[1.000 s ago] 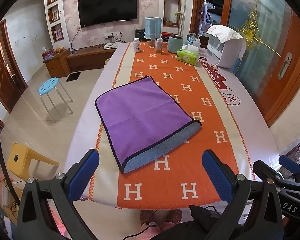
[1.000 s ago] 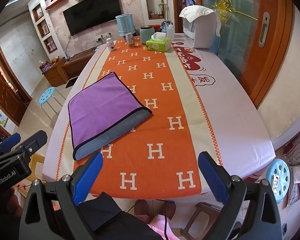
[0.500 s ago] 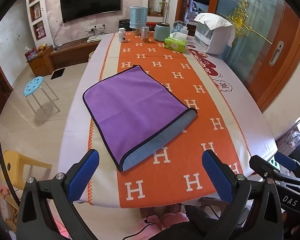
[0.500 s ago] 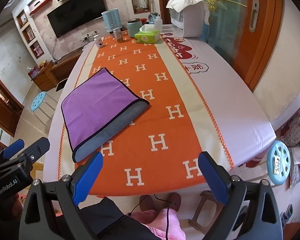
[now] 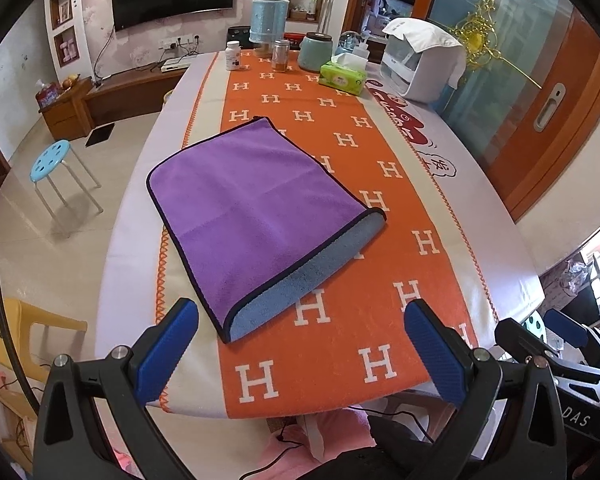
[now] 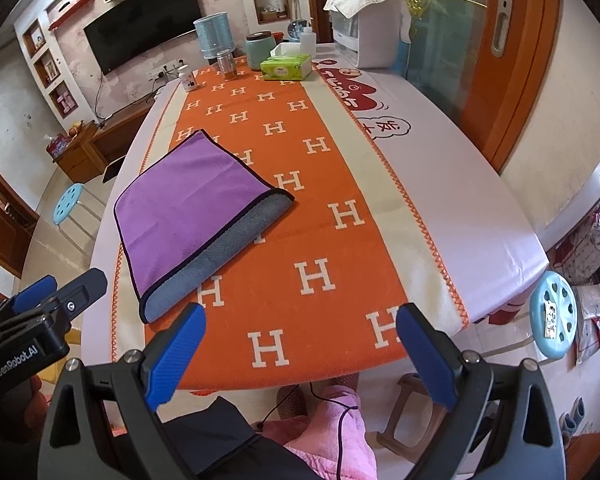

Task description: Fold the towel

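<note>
Purple microfibre towel with dark piping and a grey-blue underside point(image 5: 256, 208) lies flat on the counter point(image 5: 500, 240), on the orange H-pattern runner point(image 5: 340, 360), skewed to its stripes. It looks folded once: the purple layer stops short of the near edge and a grey-blue strip shows along it.

Left gripper point(image 5: 300, 344) hovers off the near counter edge, blue-padded fingers point(image 5: 168, 344) spread wide, nothing held. Right gripper point(image 6: 300, 352) same: spread, empty, well clear of the towel, which sits to its left.

Judgement: the step in hand is the approach for the next fold.
- Take the two near corners, left on the bottom tip point(image 5: 230, 334), right on the rounded corner point(image 5: 376, 220).
- Come in low, one finger under, so both layers get pinched, not only the purple top.
- Lift both ends level, carry to the far edge point(image 5: 204, 140), match piping to piping.
- Skew means the right hand reaches farther; square it first or the fold goes crooked.
- Bottles and tissue box at the far end are well apart, no issue.
</note>
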`<state>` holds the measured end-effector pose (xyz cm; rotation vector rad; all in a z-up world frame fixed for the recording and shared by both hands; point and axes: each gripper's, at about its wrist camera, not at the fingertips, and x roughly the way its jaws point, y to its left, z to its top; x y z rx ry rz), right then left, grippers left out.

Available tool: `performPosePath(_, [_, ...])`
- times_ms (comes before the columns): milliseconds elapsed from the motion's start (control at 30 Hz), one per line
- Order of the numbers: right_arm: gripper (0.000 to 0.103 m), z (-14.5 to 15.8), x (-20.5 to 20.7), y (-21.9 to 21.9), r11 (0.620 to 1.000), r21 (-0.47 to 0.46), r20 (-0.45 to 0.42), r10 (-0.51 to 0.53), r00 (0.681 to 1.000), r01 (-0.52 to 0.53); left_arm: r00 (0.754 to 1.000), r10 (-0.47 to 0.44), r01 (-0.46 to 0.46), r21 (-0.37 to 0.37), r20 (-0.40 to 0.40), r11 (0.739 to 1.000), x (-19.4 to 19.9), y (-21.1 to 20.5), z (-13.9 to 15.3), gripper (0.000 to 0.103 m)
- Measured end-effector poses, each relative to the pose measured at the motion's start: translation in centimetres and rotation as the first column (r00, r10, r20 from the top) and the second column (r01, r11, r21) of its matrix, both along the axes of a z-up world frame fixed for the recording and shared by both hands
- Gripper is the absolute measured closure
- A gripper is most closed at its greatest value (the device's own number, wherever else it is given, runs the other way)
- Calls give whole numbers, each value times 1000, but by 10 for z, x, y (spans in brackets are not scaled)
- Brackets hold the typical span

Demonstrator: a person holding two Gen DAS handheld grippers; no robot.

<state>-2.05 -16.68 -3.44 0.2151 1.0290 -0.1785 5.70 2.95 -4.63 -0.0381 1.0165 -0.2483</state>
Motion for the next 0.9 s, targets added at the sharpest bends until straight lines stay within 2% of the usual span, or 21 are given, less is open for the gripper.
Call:
performPosePath(167, [7,-1,11,-3,998,-4,7,57,998,-57,999,33,-33,-4,-16,999,8,-4,-3,1])
performPosePath(433, [9,-3,45,-12,980,-25,28,198,980,-197,989,147,-147,10,-34,989,29,-13,-9,1])
performPosePath(700, [11,-8,88,-29,940,-36,52,340,939,-338,974,219,-219,5,-59,976,46,-19,-19,1])
performPosePath(900, [12,-19,121,-33,879,-62,60,476,877,-473,955,281,-281,16,-97,960,55,-14,-38,1])
